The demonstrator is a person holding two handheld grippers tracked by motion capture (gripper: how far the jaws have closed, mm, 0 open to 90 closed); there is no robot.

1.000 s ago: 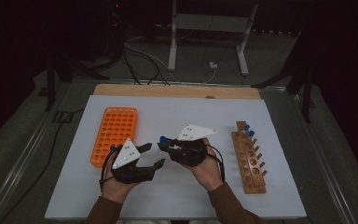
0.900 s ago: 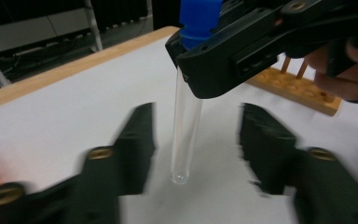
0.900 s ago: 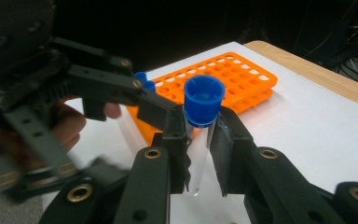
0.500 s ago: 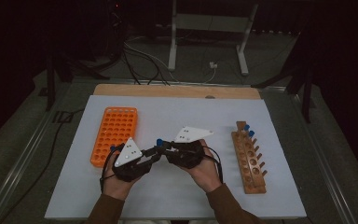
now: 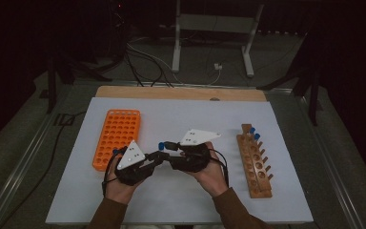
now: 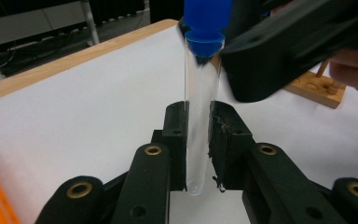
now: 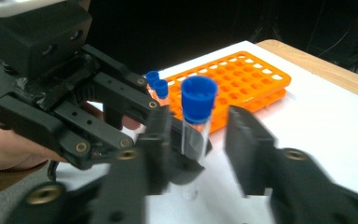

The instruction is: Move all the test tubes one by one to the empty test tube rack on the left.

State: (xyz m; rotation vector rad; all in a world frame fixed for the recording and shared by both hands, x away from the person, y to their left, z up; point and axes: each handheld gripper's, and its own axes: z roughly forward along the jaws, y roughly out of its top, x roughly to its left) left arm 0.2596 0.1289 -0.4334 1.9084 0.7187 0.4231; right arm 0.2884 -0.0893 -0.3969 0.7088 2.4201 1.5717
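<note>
My left gripper (image 6: 198,140) was clamped on the test tube (image 6: 200,116), which stood upright between its pads, blue cap on top. Its jaws had just closed on the tube, while my right gripper (image 7: 198,140) had just been opening around it, pads off. The tube was clear glass.

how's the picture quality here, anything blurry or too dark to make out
High view: dim, the surroundings nearly black beyond the white table. Right gripper view: the right gripper smeared by motion blur, its jaws having just been opening around the test tube. Left gripper view: the tube and left gripper sharp; the other gripper's body soft, close to the lens.
</note>
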